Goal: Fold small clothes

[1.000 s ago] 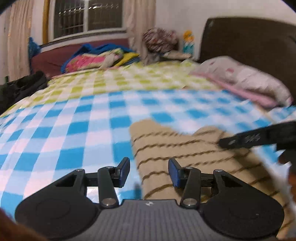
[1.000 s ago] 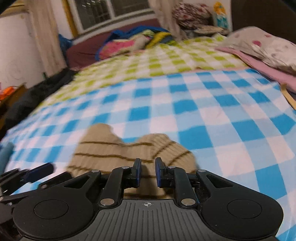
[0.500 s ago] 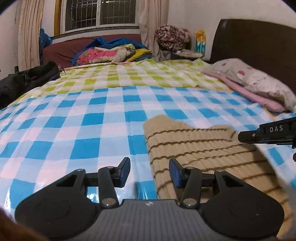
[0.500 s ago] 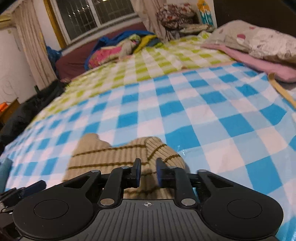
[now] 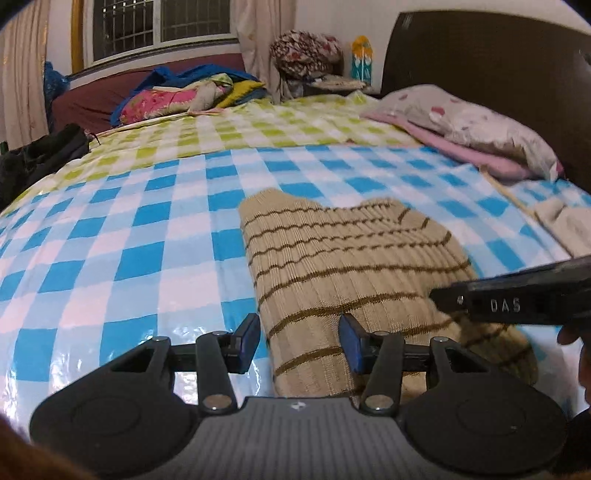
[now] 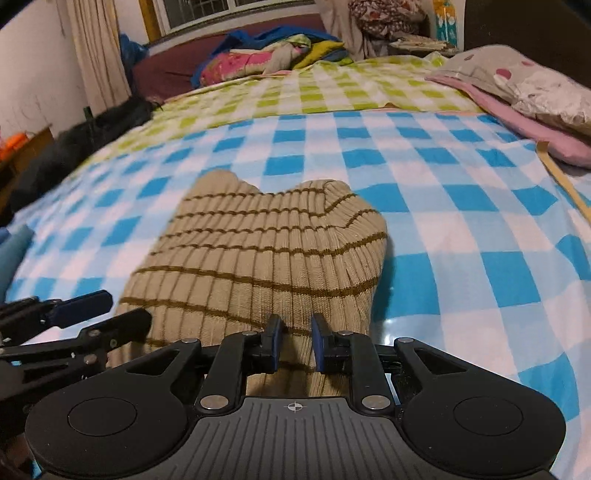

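I hold both grippers angled down over the striped sweater: left gripper released, right gripper slackening, fabric between.

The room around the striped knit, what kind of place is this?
Most likely a bedroom in a home. The striped knit lies on a bed covered with a checked sheet, backed by a dark headboard, with a pillow at its head and a curtained window behind.
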`<state>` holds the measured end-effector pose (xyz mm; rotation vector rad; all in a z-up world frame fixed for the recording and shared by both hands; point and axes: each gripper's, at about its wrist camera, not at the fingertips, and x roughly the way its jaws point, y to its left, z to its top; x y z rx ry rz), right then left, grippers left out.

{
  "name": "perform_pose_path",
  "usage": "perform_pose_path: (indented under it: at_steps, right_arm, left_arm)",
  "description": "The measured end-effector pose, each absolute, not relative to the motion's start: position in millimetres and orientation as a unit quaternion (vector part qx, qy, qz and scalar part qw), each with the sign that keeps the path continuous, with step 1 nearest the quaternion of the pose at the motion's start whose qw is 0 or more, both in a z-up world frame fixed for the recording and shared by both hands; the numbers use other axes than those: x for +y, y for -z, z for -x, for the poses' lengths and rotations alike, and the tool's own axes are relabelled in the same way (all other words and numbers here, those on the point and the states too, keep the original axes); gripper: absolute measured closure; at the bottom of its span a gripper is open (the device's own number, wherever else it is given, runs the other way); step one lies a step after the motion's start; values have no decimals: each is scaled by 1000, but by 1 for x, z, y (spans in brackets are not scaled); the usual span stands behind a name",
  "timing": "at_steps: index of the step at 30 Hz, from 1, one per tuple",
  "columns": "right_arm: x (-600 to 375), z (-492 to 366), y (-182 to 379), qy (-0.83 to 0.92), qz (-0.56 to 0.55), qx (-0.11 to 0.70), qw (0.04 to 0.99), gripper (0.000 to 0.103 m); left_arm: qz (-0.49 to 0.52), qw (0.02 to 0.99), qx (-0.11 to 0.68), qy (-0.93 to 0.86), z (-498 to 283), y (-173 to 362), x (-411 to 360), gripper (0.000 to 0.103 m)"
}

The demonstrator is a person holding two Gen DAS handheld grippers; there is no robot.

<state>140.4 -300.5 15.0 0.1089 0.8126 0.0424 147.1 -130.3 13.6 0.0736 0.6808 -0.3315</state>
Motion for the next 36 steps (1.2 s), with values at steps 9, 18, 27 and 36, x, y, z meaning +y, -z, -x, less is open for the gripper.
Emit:
perform_pose_path:
  at_steps: [9, 18, 27, 36]
  right_arm:
    - [-298, -125, -38, -15, -64, 388, 919, 84]
    - [-289, -101, -27, -19, -61, 409, 910, 83]
    - [-284, -90, -27, -17, -64, 404, 912, 82]
    - [-281, -84, -25, -13, -62, 406, 912, 82]
  left_arm:
    - [-13, 922, 355, 152, -143, -24, -125, 50]
    - [-19, 915, 372, 155, -129, -18, -133, 50]
    - [-19, 914, 376, 149, -121, -18, -133, 50]
    - [-21, 912, 382, 150, -114, -18, -135, 50]
